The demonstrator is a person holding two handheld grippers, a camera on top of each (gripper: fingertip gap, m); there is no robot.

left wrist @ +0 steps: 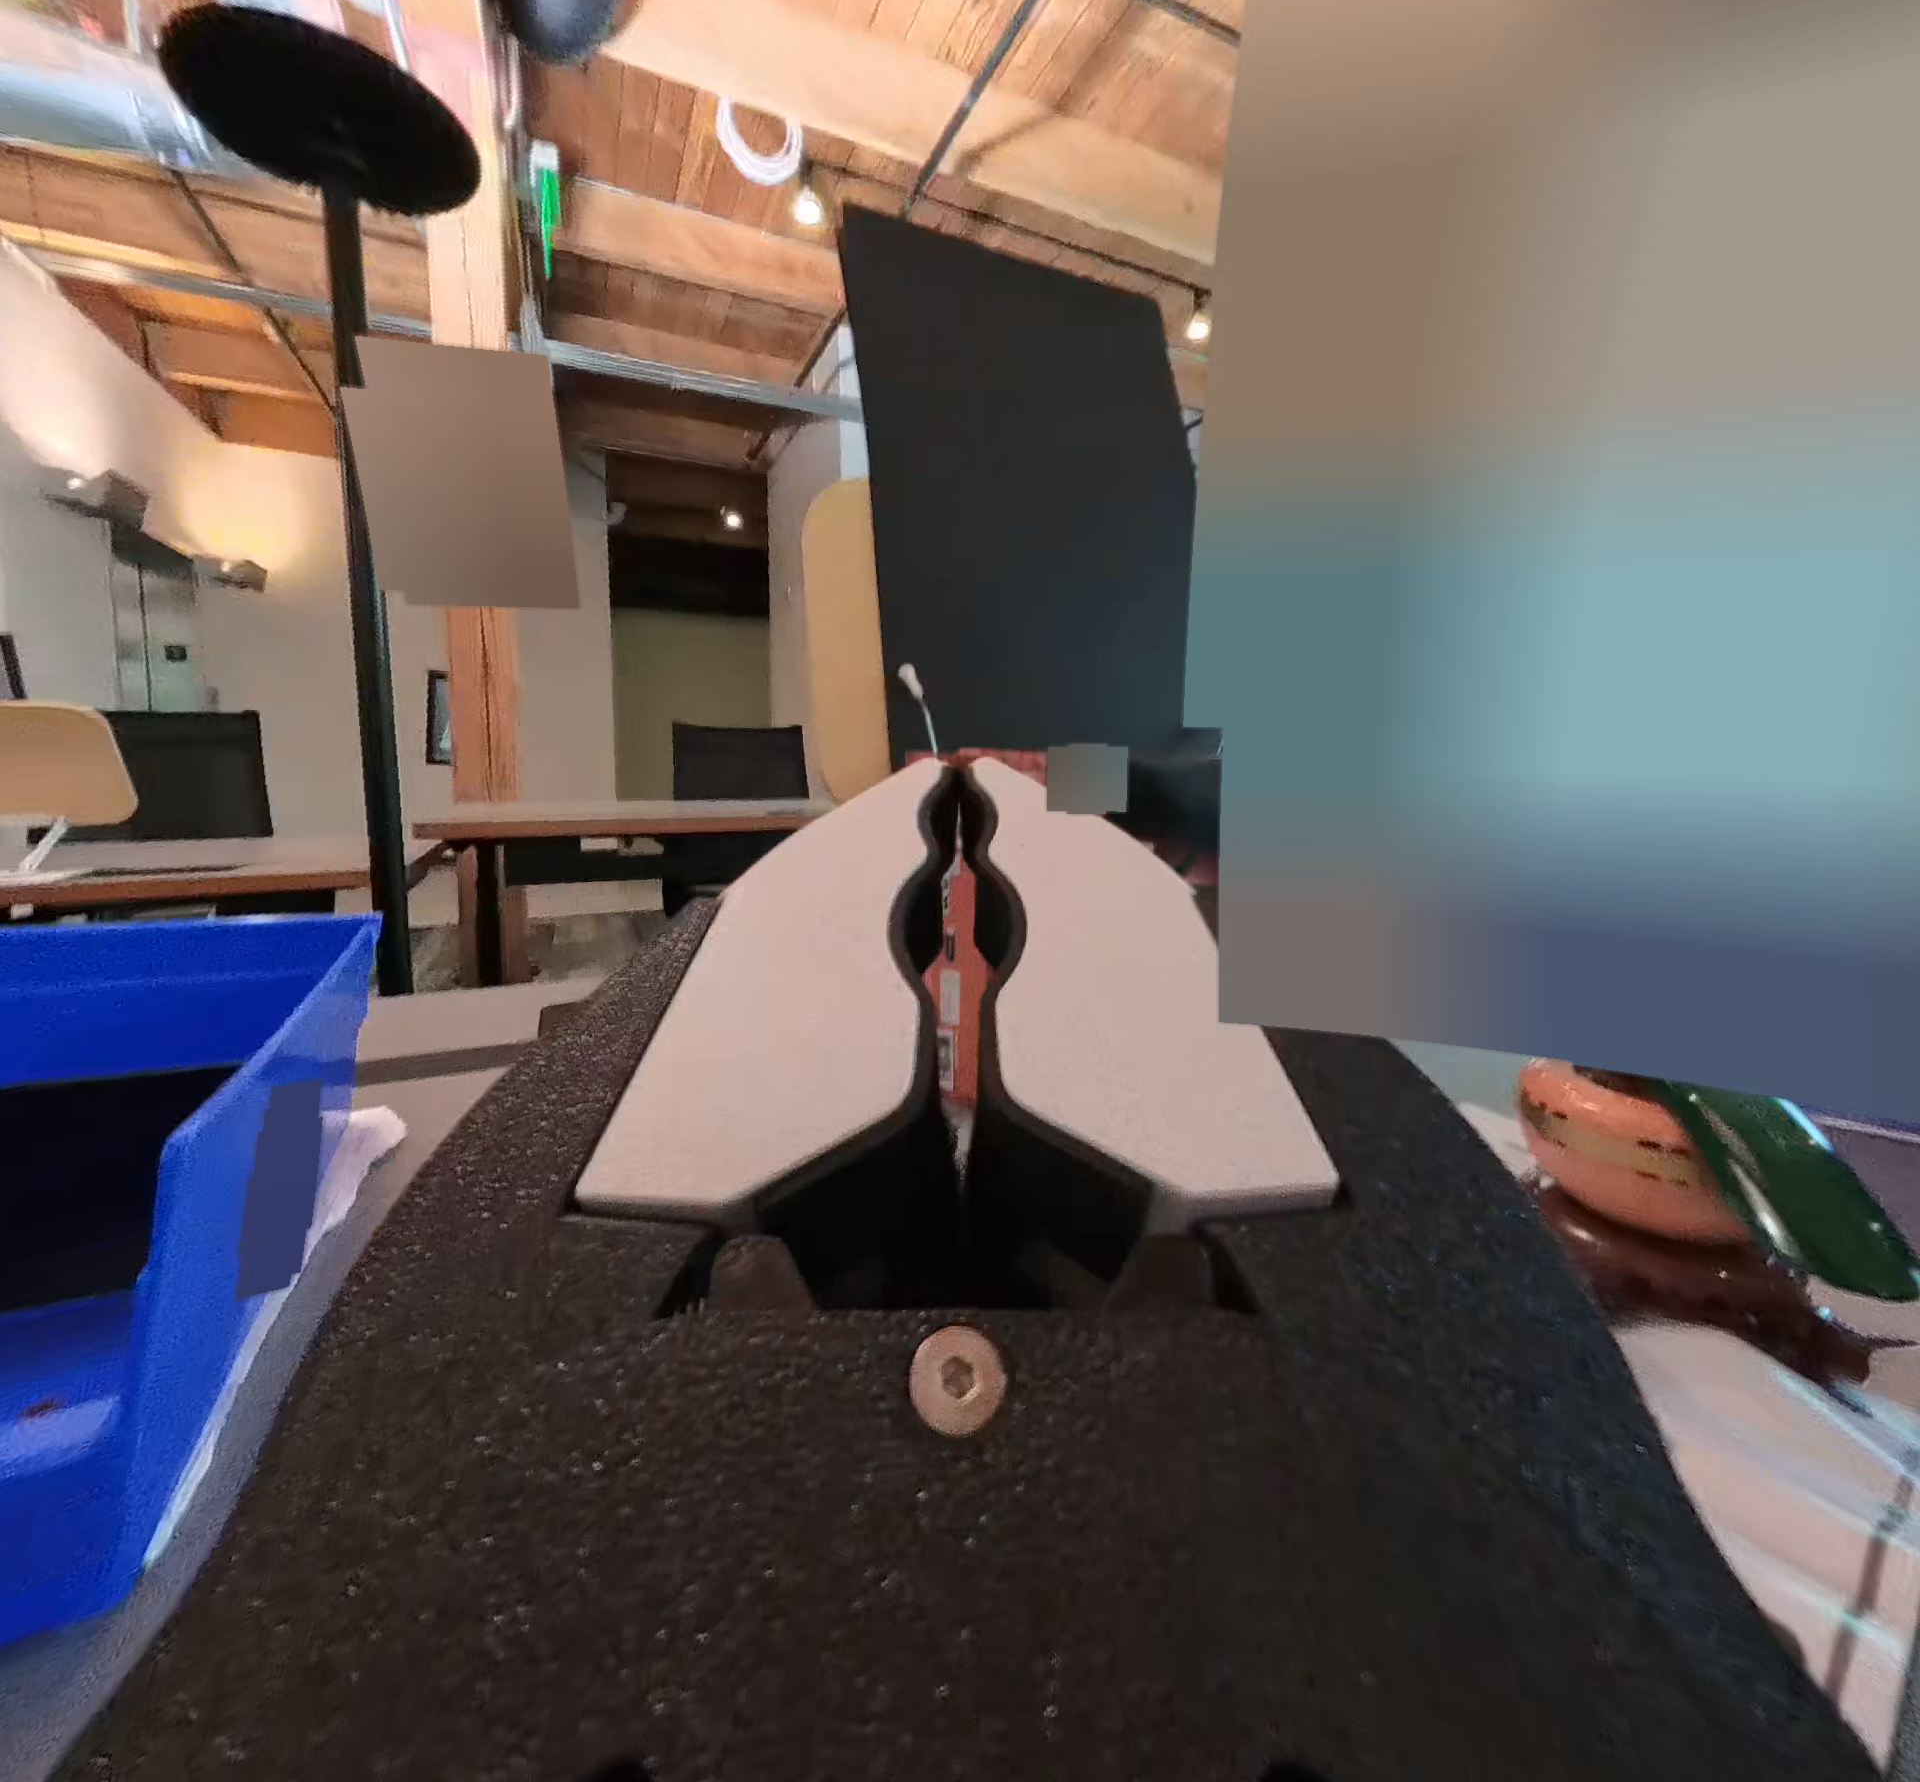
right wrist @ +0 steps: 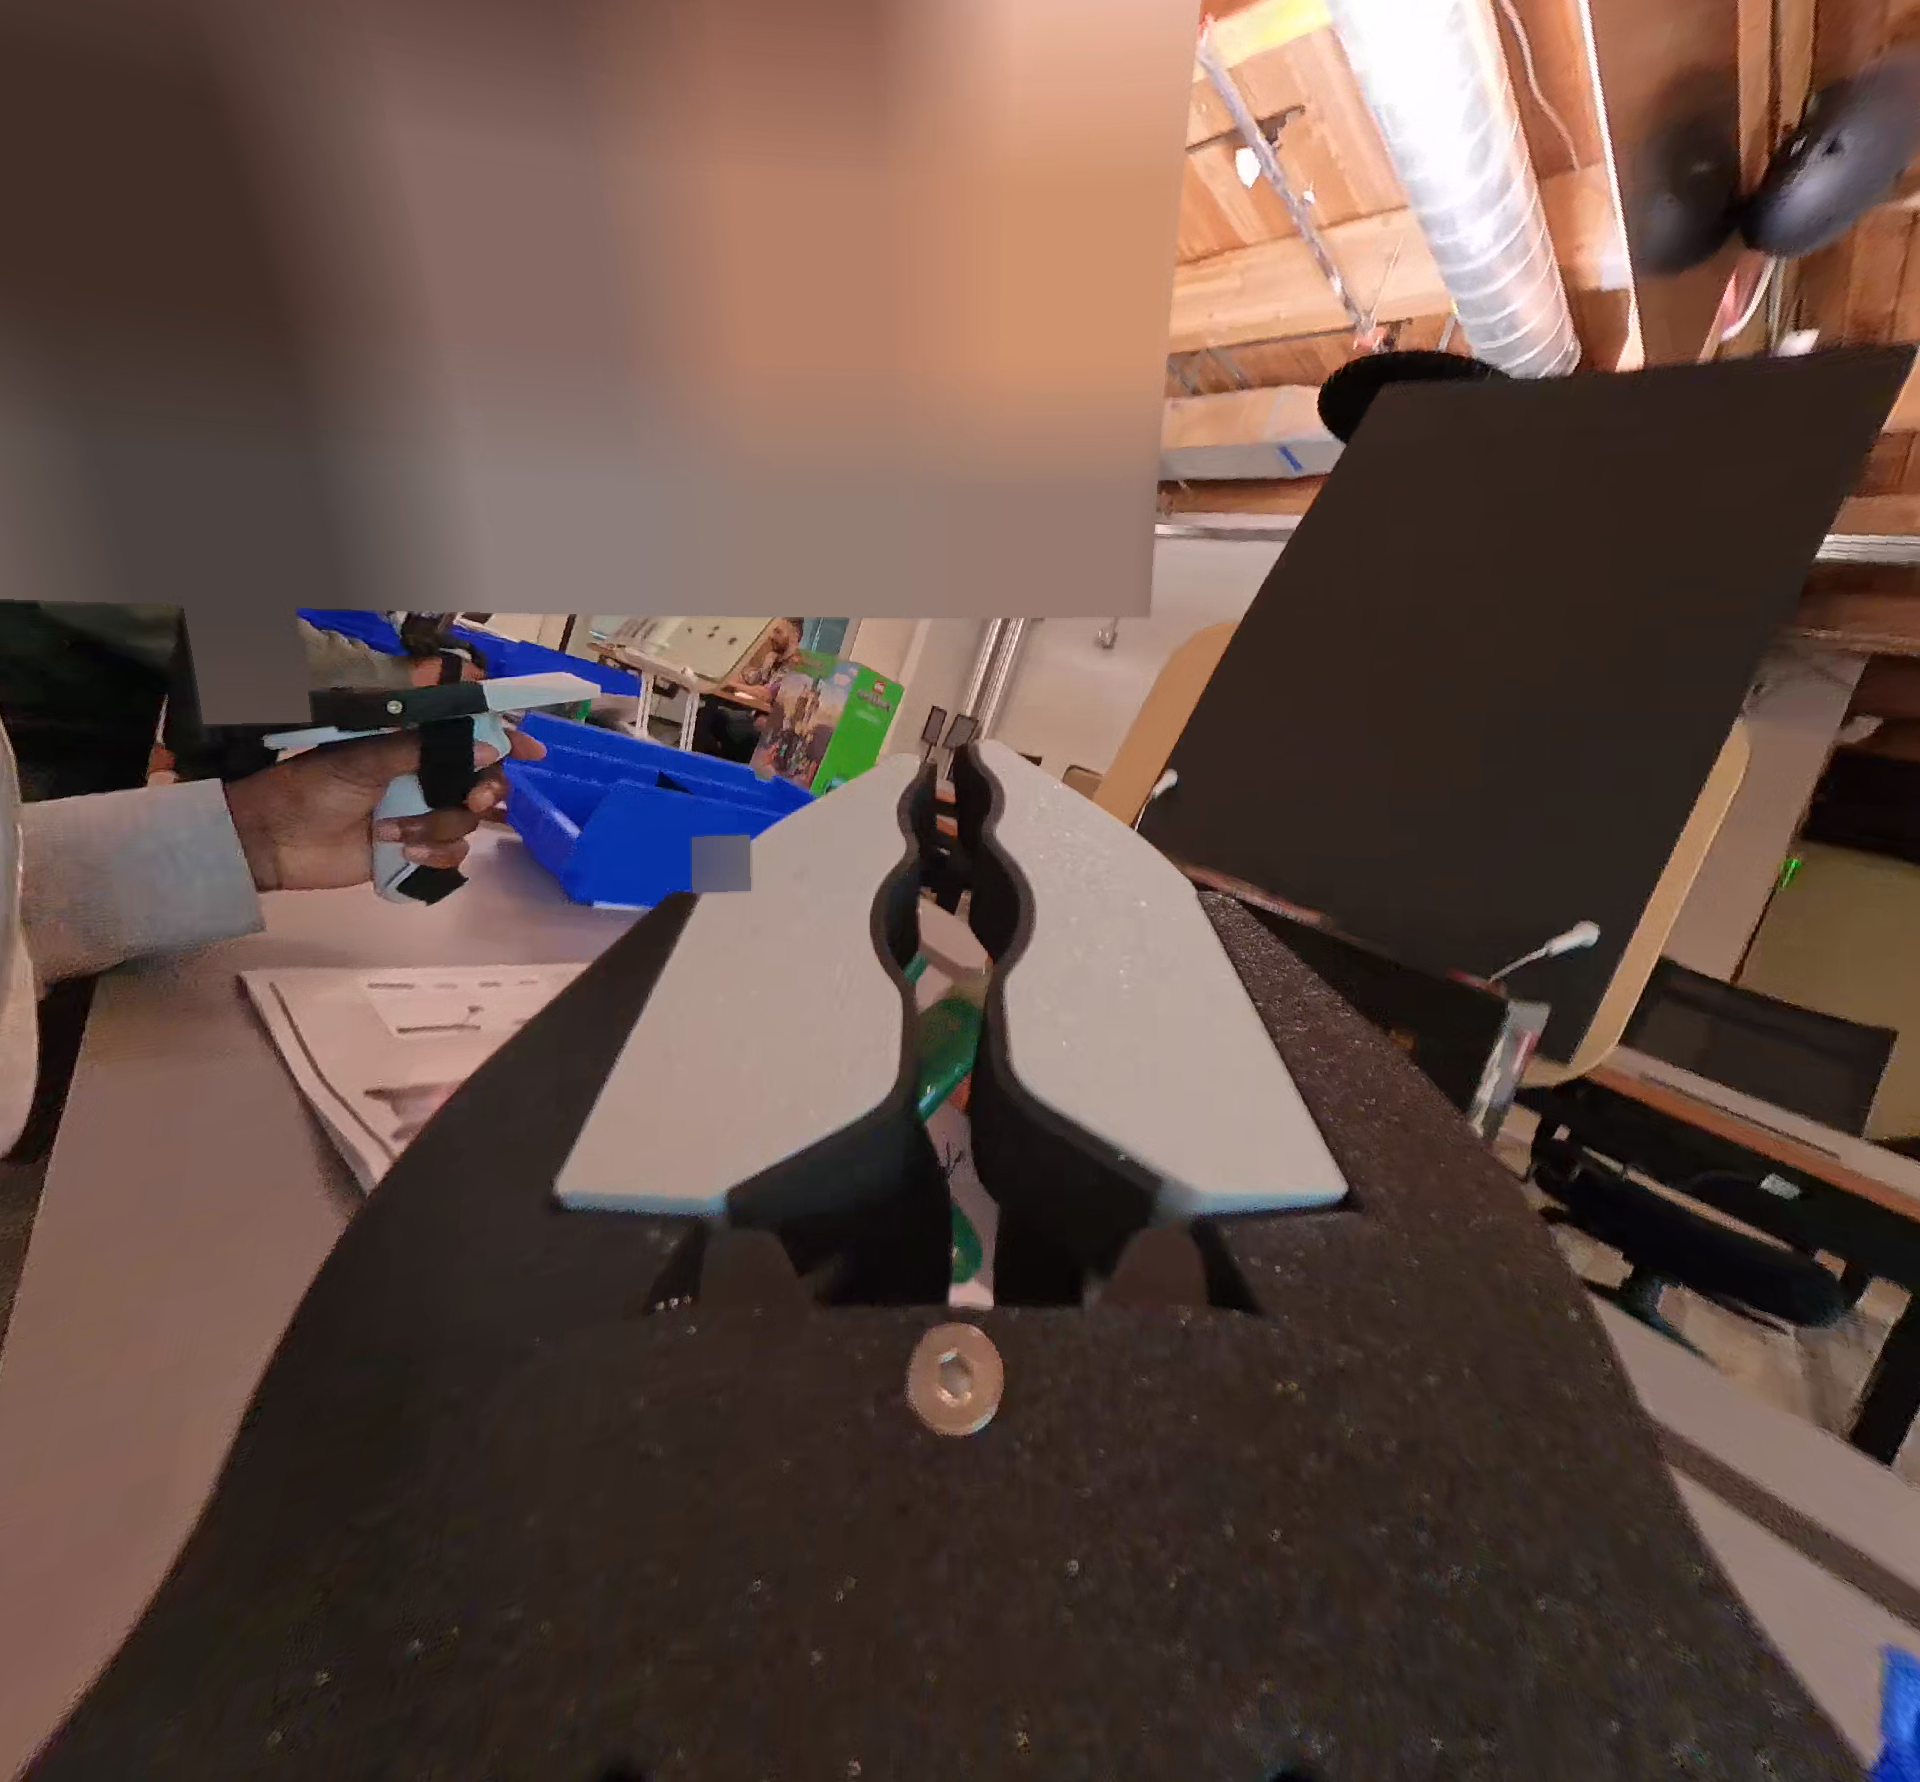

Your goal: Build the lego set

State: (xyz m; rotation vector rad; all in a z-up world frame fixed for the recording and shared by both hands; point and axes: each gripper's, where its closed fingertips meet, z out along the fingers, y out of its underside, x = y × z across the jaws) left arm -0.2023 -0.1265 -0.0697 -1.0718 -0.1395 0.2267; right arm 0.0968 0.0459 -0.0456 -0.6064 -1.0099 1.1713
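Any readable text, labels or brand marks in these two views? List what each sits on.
Nothing legible to quote.
Orange box: print, mostly hidden, blurred.
Green toy box: logo, too small.
Instruction booklet: diagrams, blurred.
Blue bin: label masked.

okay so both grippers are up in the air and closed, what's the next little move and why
Probably tilt the right gripper down toward the instruction sheet and the green pieces visible under its fingers. Both it and the left gripper are shut on nothing and aimed above the table.
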